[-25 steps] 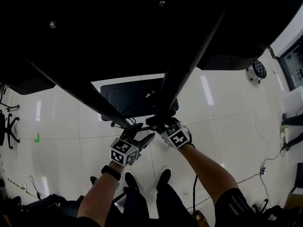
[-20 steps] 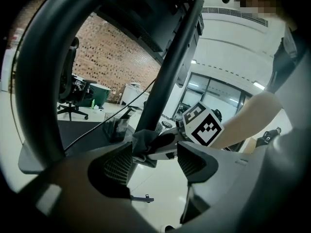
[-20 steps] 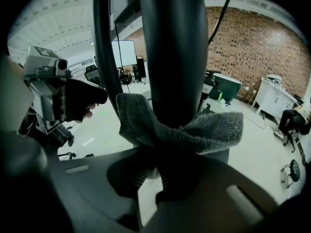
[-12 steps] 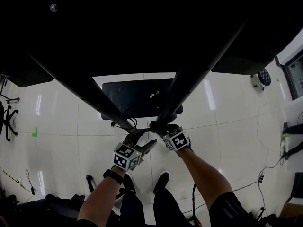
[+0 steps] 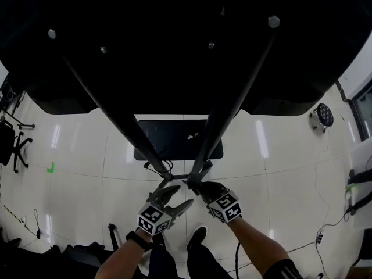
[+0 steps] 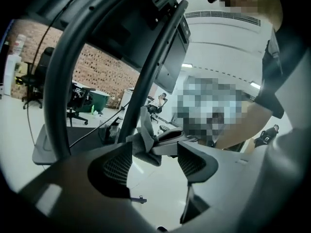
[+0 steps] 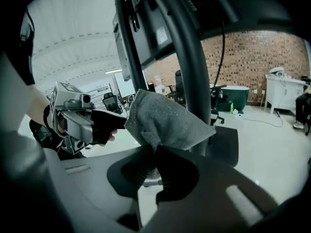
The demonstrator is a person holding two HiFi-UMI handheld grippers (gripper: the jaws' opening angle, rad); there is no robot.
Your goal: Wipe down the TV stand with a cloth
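The right gripper [image 7: 150, 161] pinches the grey cloth [image 7: 167, 120] by the TV stand pole [image 7: 192, 72] at 12 o'clock; the left gripper [image 6: 153, 157] has wide, empty fingers (most wiping looks undone).

Office/lab space, brick wall [image 7: 252, 57] in bg, swivel chairs [image 6: 33, 76], glossy white tile floor [image 5: 279, 156], ceiling strip light [image 6: 187, 65]

The head view is dim, the TV stand [image 5: 224, 115] a near-black silhouette above glare streaks on the glossy floor [image 5: 290, 167], while both gripper views bow and blur towards their dark edges.
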